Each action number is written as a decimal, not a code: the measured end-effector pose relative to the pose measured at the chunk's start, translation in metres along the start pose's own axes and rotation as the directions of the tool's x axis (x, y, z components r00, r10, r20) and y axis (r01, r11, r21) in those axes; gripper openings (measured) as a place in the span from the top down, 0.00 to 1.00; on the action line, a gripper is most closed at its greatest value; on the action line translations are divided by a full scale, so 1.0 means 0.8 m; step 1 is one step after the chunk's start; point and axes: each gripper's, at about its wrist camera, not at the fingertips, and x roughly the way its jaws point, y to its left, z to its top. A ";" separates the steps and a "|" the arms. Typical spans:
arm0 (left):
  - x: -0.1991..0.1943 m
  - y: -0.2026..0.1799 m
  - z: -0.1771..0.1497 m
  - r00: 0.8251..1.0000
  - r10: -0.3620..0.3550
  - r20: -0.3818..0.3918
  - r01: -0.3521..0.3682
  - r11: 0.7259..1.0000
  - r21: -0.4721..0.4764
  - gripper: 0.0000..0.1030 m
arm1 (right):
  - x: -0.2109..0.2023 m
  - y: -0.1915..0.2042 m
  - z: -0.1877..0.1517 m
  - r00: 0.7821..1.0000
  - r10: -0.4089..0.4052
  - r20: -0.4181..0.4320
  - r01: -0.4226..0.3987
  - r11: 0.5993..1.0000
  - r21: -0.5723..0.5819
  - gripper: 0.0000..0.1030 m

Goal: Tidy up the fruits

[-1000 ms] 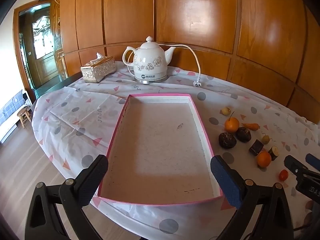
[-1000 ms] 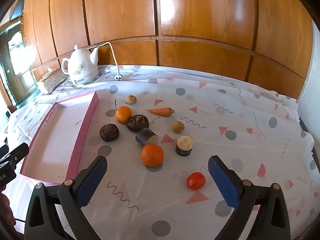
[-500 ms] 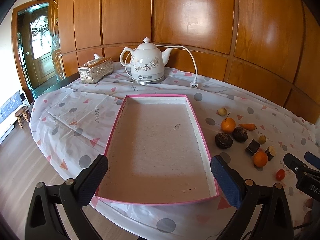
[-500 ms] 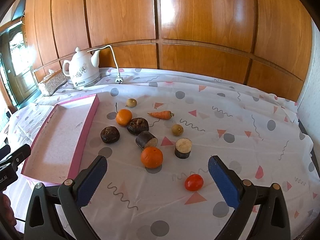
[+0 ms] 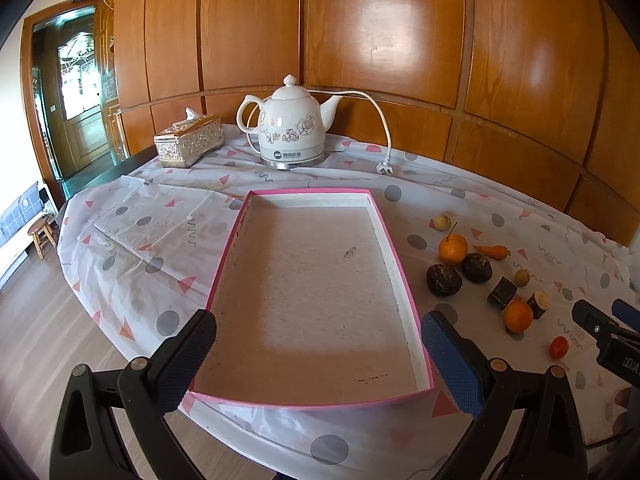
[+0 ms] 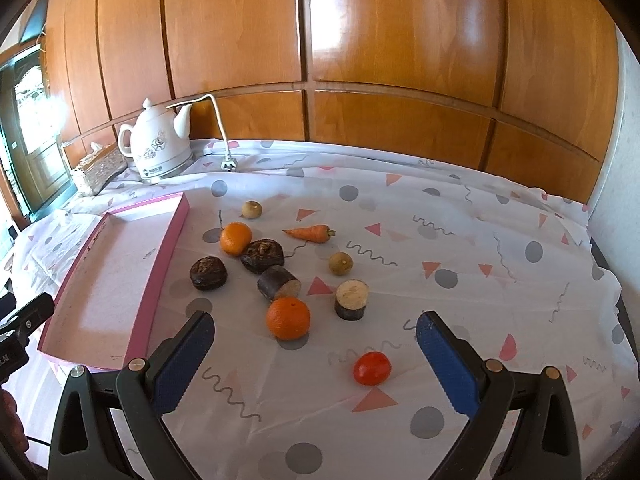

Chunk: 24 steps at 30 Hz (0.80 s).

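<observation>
A pink-rimmed empty tray (image 5: 394, 248) lies on the table; in the right wrist view the tray (image 6: 176, 226) is at the left. Fruit lies loose to its right: two oranges (image 6: 288, 317) (image 6: 235, 237), a red tomato (image 6: 371, 367), a carrot (image 6: 310, 233), two dark round fruits (image 6: 208, 273), two cut dark pieces (image 6: 351, 299) and two small tan fruits (image 6: 340, 263). My left gripper (image 5: 316, 364) is open and empty over the tray's near end. My right gripper (image 6: 314, 364) is open and empty, just short of the tomato and the near orange.
A white kettle (image 5: 290, 132) with a cord and plug (image 5: 385, 169) stands at the back of the table beside a tissue box (image 5: 188, 141). A wood-panelled wall runs behind. The table edge falls off at the left to the floor, where a stool (image 5: 42, 232) stands.
Both grippers have pulled back and risen slightly, so the tray and fruit sit a little farther away. Nothing on the table has moved; both grippers stay open.
</observation>
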 end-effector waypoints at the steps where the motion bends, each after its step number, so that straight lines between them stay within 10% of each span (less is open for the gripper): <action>1: 0.000 0.000 0.000 1.000 0.000 0.000 0.000 1.000 0.002 0.00 | 0.000 -0.002 0.000 1.000 -0.002 0.000 0.002 1.000 0.002 0.00; 24: 0.005 -0.013 -0.005 1.000 -0.018 -0.022 0.019 0.999 0.035 0.00 | 0.000 -0.082 0.035 0.994 -0.110 0.012 0.110 0.994 -0.025 0.00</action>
